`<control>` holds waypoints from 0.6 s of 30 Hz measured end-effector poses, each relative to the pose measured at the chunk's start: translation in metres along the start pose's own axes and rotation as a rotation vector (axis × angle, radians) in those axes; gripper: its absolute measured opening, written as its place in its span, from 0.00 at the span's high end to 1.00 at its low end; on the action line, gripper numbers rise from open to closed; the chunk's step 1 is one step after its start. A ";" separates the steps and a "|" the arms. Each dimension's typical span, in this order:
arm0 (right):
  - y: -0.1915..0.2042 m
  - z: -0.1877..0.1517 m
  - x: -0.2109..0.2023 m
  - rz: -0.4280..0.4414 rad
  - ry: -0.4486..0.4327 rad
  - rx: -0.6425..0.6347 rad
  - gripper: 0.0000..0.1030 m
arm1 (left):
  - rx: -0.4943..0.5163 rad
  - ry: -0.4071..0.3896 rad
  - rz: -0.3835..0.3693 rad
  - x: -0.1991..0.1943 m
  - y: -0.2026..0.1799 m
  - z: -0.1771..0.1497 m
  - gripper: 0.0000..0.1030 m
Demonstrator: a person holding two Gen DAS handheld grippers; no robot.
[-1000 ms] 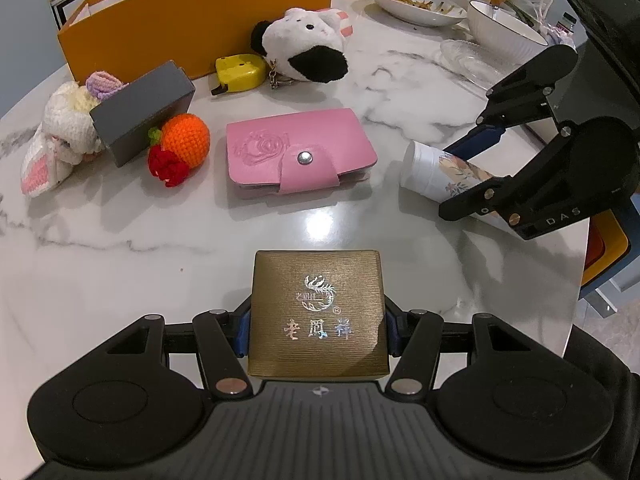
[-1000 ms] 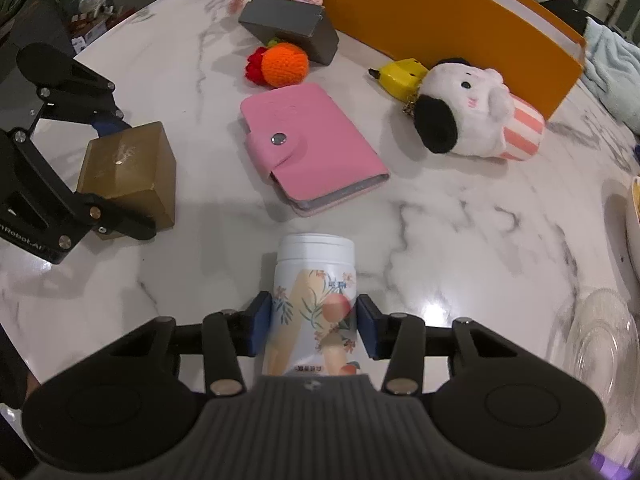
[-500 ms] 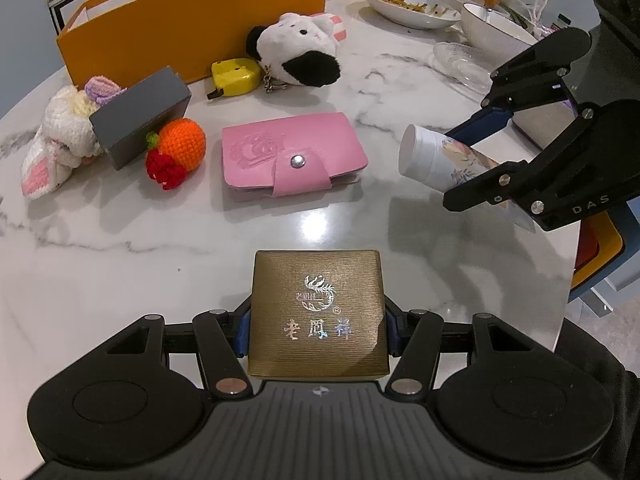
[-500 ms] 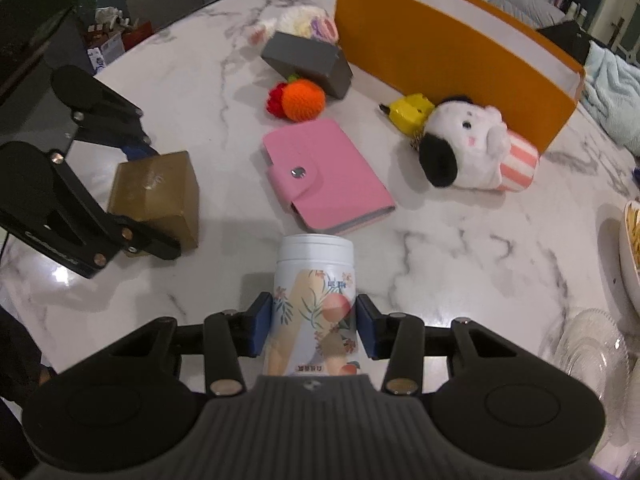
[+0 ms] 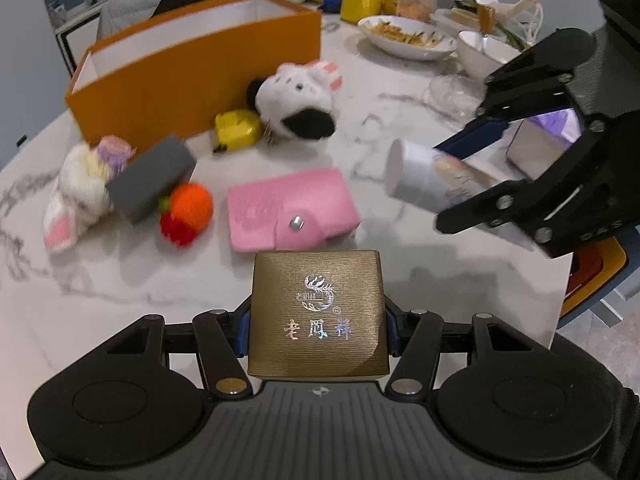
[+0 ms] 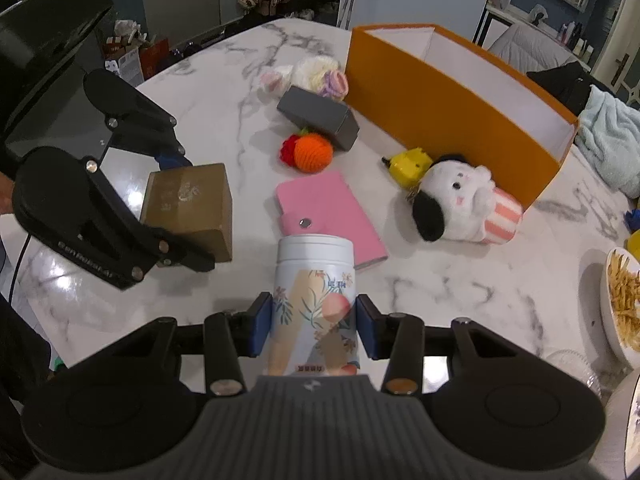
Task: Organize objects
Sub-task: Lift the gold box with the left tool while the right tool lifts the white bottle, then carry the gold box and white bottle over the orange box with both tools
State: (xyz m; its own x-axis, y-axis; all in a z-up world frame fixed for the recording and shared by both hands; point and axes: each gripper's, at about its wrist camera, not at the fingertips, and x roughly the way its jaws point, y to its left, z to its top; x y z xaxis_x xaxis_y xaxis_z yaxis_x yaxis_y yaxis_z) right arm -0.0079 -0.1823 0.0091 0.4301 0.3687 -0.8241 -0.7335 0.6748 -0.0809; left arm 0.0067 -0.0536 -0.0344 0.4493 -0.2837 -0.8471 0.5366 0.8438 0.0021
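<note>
On the worktop [image 6: 460, 280] the long open box [image 6: 460, 92] stands at the back. Against its near wall lie the plush dog [image 6: 460, 204] and, just left of it, the tape measure [image 6: 410, 163]. Further left a small block [image 6: 318, 117] leans on a crocheted bunny [image 6: 316, 74] behind it, with a crocheted fruit [image 6: 310, 152] touching its front. The wallet [image 6: 328, 212] lies in front of these. Bowls [image 5: 406, 36] sit far right, beyond the box.
</note>
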 end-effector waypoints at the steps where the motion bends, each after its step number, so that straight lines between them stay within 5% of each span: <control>1: -0.002 0.001 -0.001 -0.001 -0.006 0.003 0.55 | 0.010 -0.008 0.001 -0.003 -0.002 0.004 0.34; 18: -0.055 0.041 -0.018 -0.067 -0.107 0.027 0.55 | 0.044 -0.094 -0.010 -0.008 0.008 0.072 0.34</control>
State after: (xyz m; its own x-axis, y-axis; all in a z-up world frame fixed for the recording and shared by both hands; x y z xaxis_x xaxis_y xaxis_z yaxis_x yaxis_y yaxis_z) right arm 0.0465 -0.1999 0.0510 0.5325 0.3868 -0.7529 -0.6872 0.7169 -0.1177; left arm 0.0590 -0.0777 0.0107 0.5079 -0.3355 -0.7934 0.5712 0.8206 0.0186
